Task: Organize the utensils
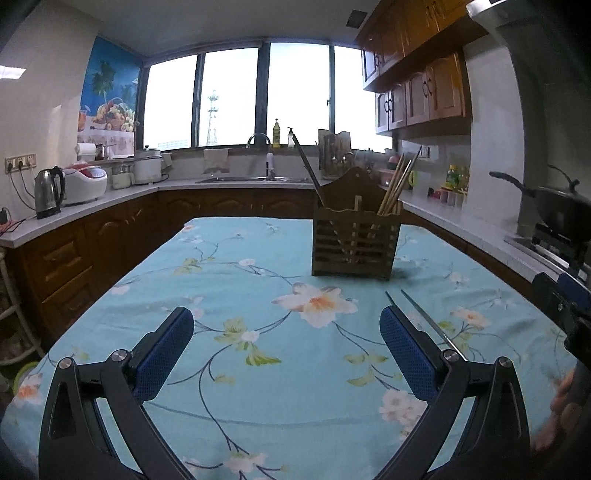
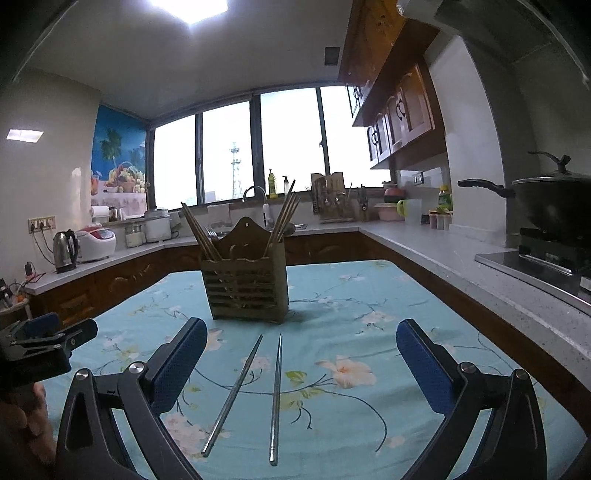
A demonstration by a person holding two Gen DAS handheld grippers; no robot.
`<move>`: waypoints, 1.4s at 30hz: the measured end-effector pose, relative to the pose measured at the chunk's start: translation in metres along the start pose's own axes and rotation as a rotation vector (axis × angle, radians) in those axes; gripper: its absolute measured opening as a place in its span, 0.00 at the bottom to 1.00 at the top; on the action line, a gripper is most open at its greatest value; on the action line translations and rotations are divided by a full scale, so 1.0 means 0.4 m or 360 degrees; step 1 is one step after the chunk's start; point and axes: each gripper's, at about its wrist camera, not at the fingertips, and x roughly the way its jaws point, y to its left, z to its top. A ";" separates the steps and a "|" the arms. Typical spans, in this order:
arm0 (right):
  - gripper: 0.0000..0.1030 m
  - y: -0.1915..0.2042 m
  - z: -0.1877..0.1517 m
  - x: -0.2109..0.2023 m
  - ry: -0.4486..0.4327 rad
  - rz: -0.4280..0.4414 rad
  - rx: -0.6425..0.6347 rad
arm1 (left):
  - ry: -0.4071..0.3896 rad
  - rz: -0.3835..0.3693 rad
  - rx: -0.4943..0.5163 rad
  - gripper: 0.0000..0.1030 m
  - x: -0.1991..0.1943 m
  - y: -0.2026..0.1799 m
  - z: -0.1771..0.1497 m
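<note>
Right tongs [image 2: 301, 347] spread wide, empty, above two slender metal chopsticks [image 2: 275, 395] lying side by side on the floral turquoise-clothed surface [image 2: 369, 295]. Left tongs [image 1: 286, 332] likewise spread, empty. Beyond stands the slatted wooden utensil holder [image 2: 245, 290], upright, containing wooden chopsticks [image 2: 284, 218].

left tool [image 1: 286, 341] open above tablecloth [image 1: 240, 280]; wooden holder [image 1: 354, 243] ahead.

Daylight blew out the far windows [image 1: 236, 99] to white, and a ceiling panel [image 2: 190, 9] glared overhead. The fisheye bent the edges, where corners fell dark and blurred.
</note>
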 end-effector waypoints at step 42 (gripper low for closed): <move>1.00 0.010 0.000 -0.013 -0.0021 0.0021 0.0004 | -0.0034 0.0075 0.0019 1.00 -0.018 0.003 0.000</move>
